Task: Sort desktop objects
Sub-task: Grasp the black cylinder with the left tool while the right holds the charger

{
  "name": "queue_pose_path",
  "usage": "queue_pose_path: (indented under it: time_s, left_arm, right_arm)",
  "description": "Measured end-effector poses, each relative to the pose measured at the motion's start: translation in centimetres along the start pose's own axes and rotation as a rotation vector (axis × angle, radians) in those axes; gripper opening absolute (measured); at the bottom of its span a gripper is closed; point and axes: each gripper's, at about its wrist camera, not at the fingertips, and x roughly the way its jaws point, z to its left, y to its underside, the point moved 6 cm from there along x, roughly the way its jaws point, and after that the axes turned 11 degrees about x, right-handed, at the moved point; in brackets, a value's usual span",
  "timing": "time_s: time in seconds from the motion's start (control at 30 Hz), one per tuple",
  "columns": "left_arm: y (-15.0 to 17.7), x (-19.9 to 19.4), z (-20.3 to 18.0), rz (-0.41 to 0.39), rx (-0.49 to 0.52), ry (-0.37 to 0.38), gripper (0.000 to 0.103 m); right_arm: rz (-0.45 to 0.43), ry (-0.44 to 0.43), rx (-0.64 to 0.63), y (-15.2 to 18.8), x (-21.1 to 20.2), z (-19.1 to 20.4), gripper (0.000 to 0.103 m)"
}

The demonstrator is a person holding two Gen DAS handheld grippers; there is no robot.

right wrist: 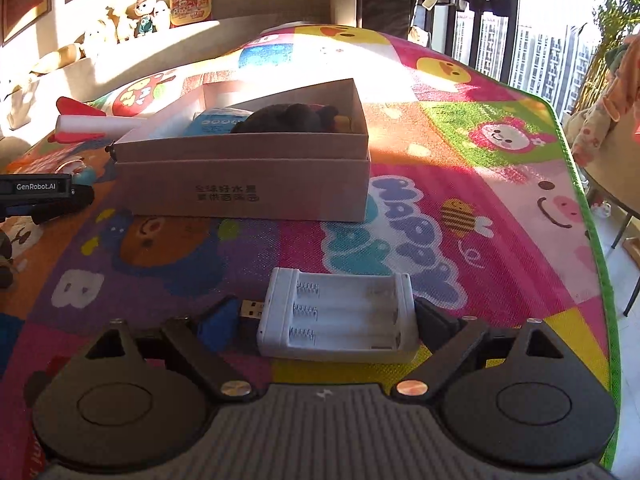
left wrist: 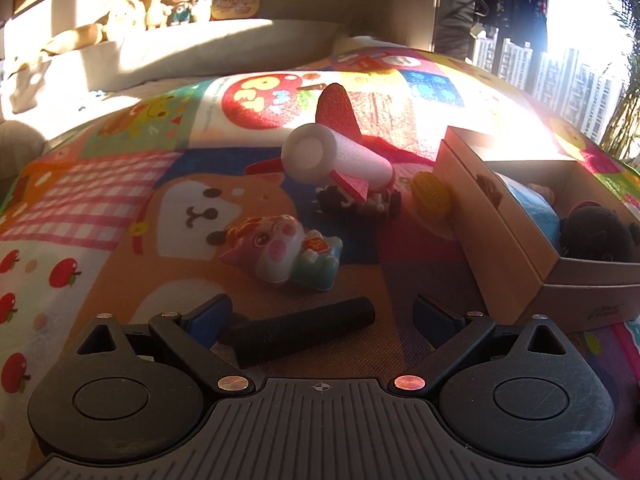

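Cardboard box (right wrist: pixel 244 184) holding a black plush toy (right wrist: pixel 288 118), mid-mat toward the far edge of the play mat (right wrist: pixel 500 184); left gripper (left wrist: pixel 320 312) spread wide around a black cylinder (left wrist: pixel 304 330), untouched; right gripper (right wrist: pixel 328 320) spread around a white battery charger (right wrist: pixel 340 316), contact unclear.

Both cameras sit low on their grippers, looking forward and downward along the fingers over a bright cartoon-printed play mat (left wrist: pixel 120 184) that covers the desk. The left wrist view stands close in, left of the open brown cardboard box (left wrist: pixel 516 240), and faces past it toward the beige sofa back with plush toys (left wrist: pixel 168 8). The right wrist view sits nearer than the same box (right wrist: pixel 248 184), seeing its printed long wall head-on, with the window beyond to the right. Both views share the box, the white foam rocket with red fins (left wrist: pixel 340 156) (right wrist: pixel 92 122), the mat and the sofa.
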Motion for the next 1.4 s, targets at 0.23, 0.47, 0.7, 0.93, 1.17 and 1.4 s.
queue_pose_path:
  time_s: [0.23, 0.47, 0.7, 0.93, 1.17, 1.4]
  left_arm:
    - [1.4, -2.9, -1.7, -0.058, 0.121, 0.091, 0.080]
    - [4.9, -8.1, -4.9, -0.077, 0.249, 0.190, 0.098]
    - [7.0, -9.5, -4.4, 0.004, 0.115, 0.183, 0.099]
    - [8.3, -11.0, -4.3, 0.010, 0.155, 0.183, 0.099]
    - [9.0, -11.8, -2.3, 0.039, 0.181, 0.115, 0.100]
    - [9.0, -11.9, 0.2, 0.055, 0.110, 0.027, 0.100]
  right_arm:
    - [0.003, -0.012, 0.003, 0.1, 0.0, 0.0, 0.097]
    - [0.019, -0.027, 0.001, 0.0, 0.2, 0.2, 0.102]
    - [0.024, -0.020, -0.007, 0.1, 0.3, 0.3, 0.103]
    - [0.025, -0.017, -0.011, 0.1, 0.3, 0.3, 0.103]
    - [0.025, -0.017, -0.011, 0.1, 0.3, 0.3, 0.103]
    - [0.025, -0.018, -0.009, 0.0, 0.3, 0.3, 0.103]
